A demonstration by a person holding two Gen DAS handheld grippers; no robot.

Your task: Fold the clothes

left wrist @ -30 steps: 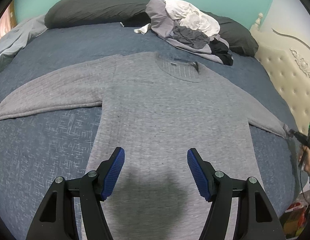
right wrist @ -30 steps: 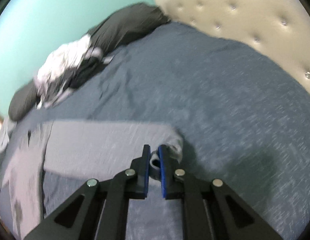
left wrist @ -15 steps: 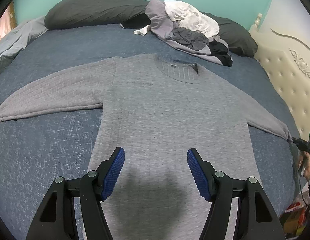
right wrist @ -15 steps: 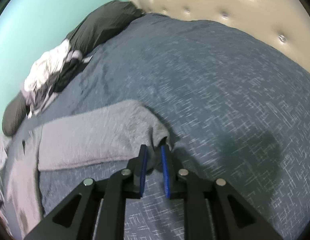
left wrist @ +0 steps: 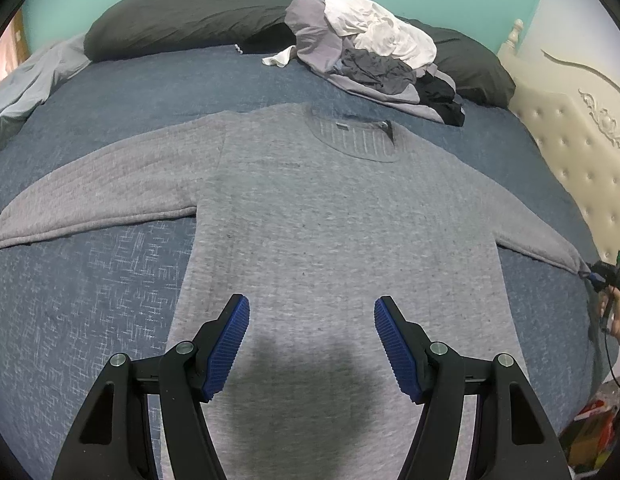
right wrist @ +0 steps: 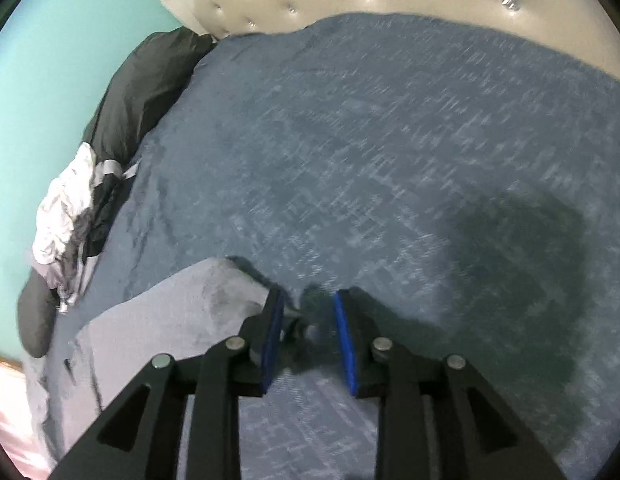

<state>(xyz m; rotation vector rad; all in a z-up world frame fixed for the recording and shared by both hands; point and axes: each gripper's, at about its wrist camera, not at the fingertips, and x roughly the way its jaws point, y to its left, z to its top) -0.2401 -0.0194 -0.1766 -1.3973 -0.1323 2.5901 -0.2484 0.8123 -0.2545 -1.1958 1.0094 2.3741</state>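
Note:
A grey long-sleeved sweater (left wrist: 330,220) lies flat, front up, on the blue bed cover (left wrist: 90,300) with both sleeves spread out. My left gripper (left wrist: 312,304) hovers open over its lower body with nothing between the blue pads. My right gripper (left wrist: 602,276) sits at the end of the right sleeve, near the bed's right edge. In the right wrist view that gripper (right wrist: 308,296) has its jaws opening. The sleeve cuff (right wrist: 230,296) lies just left of the left pad, and the pads do not press on it.
A pile of white, grey and black clothes (left wrist: 370,56) sits beyond the collar, against long dark pillows (left wrist: 182,20). A cream tufted headboard (left wrist: 570,152) bounds the right side. A light grey blanket (left wrist: 22,80) lies at the far left. A hand (left wrist: 618,320) holds the right gripper.
The right gripper drew the sleeve cuff outward and down to the bed while rolling, then its jaws parted and let the cuff go. The left gripper has stayed put.

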